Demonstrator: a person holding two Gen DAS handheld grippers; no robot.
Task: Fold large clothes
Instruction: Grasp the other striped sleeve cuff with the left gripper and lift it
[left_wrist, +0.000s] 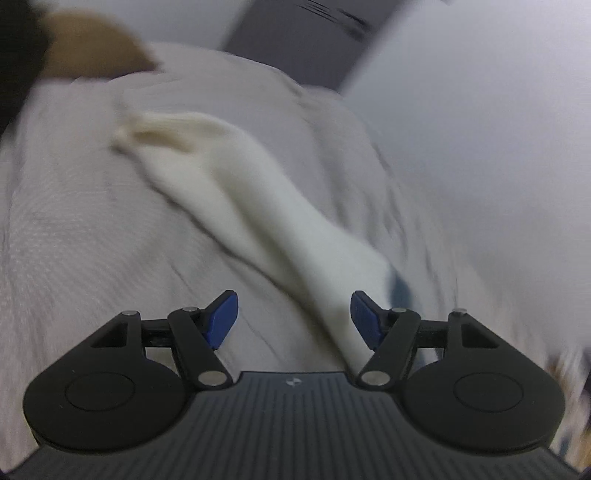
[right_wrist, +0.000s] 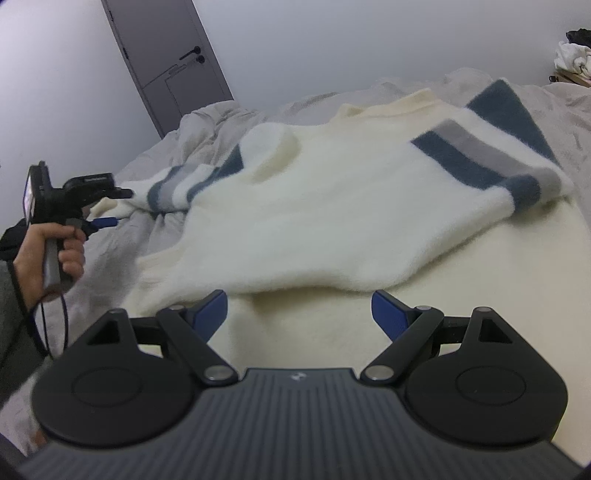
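One cream sweater (right_wrist: 314, 206), two open-jawed tools (left_wrist: 293, 317) (right_wrist: 300, 314), one grey bedspread (left_wrist: 74, 229).

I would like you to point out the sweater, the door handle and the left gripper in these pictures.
sweater (right_wrist: 332, 206), right wrist view, on its white body.
door handle (right_wrist: 190, 52), right wrist view, on the dark lever.
left gripper (left_wrist: 293, 317), left wrist view, midway between its blue fingertips.
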